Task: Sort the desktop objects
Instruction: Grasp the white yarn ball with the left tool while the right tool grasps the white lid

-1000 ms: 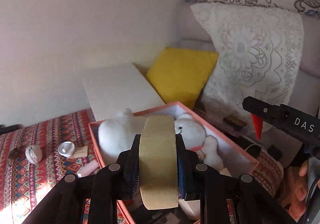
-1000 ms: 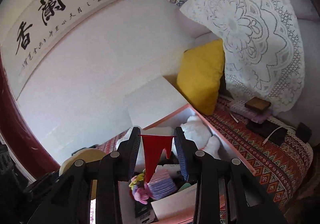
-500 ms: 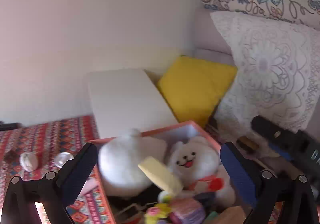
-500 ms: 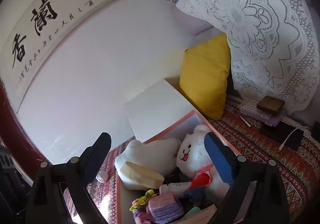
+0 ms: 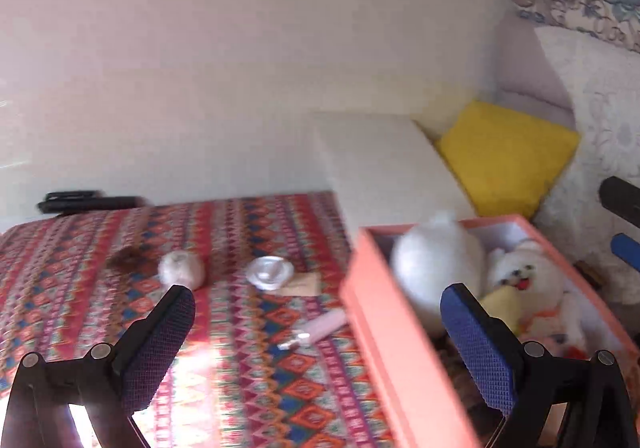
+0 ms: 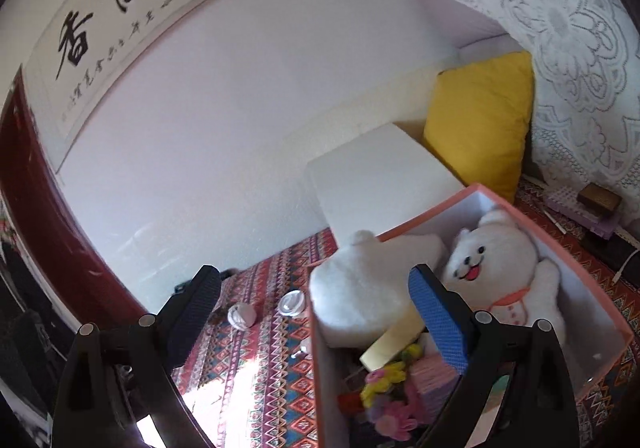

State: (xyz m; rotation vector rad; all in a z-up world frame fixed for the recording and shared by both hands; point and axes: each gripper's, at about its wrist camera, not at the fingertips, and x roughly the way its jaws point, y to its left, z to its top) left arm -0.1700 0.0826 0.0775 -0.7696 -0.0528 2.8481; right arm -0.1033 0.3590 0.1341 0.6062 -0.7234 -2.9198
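Both my grippers, left gripper (image 5: 316, 332) and right gripper (image 6: 316, 312), now gape empty: tape roll (image 6: 394, 340) released into the pink box (image 6: 320, 380) (beside the plush bear (image 6: 496, 268)); small items remain left of it.

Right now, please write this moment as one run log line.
left gripper: open, empty | right gripper: open, empty | tape roll: in pink box | pink tube: on cloth
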